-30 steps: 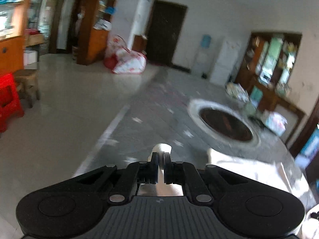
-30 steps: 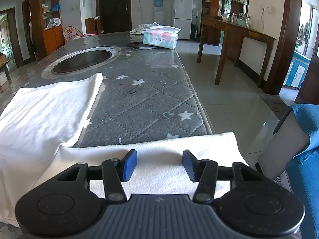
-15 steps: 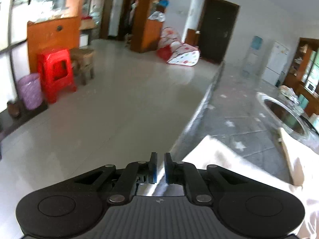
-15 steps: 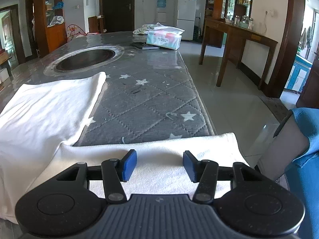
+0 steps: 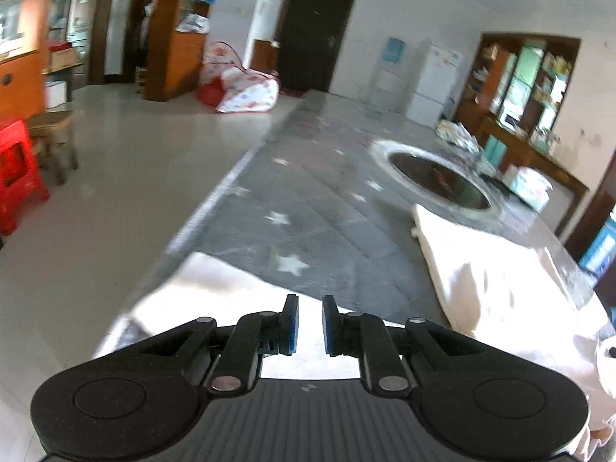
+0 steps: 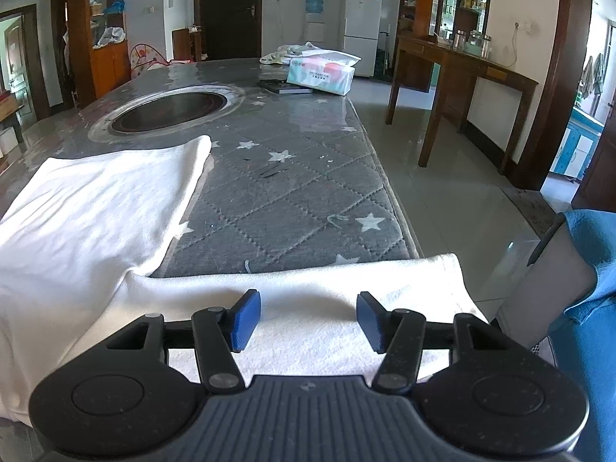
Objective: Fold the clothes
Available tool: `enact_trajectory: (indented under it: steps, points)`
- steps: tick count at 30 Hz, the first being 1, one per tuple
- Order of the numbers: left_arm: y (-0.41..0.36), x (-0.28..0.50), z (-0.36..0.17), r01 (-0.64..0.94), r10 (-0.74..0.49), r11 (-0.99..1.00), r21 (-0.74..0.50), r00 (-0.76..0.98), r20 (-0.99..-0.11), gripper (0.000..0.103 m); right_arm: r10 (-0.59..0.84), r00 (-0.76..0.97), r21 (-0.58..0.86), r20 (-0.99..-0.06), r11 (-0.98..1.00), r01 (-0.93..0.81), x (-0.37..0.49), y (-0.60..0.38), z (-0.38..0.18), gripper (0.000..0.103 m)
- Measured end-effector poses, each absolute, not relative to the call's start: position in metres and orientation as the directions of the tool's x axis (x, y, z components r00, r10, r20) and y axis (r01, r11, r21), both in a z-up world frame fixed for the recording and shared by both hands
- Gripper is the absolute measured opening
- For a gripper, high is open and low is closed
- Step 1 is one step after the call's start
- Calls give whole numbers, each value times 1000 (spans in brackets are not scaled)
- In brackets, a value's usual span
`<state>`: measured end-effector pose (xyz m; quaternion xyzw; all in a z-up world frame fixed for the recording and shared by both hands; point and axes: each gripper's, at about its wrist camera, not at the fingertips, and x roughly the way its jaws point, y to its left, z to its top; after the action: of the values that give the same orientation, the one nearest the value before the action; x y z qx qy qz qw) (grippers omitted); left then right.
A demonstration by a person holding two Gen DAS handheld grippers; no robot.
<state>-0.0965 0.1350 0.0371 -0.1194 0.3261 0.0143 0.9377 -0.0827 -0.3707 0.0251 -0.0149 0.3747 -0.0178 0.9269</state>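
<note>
A white garment [image 6: 96,208] lies spread on the grey star-patterned table cover [image 6: 292,192], with one sleeve [image 6: 346,281] stretched along the near edge. My right gripper [image 6: 308,321] hovers over that sleeve; its jaws are opening and nothing is between the blue pads. In the left wrist view the garment [image 5: 481,269] lies to the right and its other sleeve [image 5: 200,288] reaches the table's left edge. My left gripper [image 5: 310,325] sits just above this sleeve. Its jaws are opening, a narrow gap shows, and no cloth is pinched.
A round dark inset [image 6: 169,111] sits mid-table. A tissue pack [image 6: 321,73] and a dark book [image 6: 285,86] lie at the far end. Blue cloth [image 6: 589,238] hangs over a chair at the right. A wooden side table [image 6: 462,69] and a red stool [image 5: 15,173] stand on the floor.
My left gripper was shut on a bit of white cloth, swung left off the table, let go, and now is back low over the sleeve with jaws slightly apart. My right jaws widened a little.
</note>
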Motion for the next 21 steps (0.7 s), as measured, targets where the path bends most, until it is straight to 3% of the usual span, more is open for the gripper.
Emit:
enact_trajectory:
  steps: [12, 21]
  points:
    - [143, -98, 18, -230, 173, 973, -5, 747, -642, 15, -44, 720, -37, -693, 999, 25, -87, -375, 25, 61]
    - [145, -91, 31, -242, 187, 970, 10, 720, -668, 14, -2, 730, -23, -684, 1000, -19, -94, -365, 26, 61]
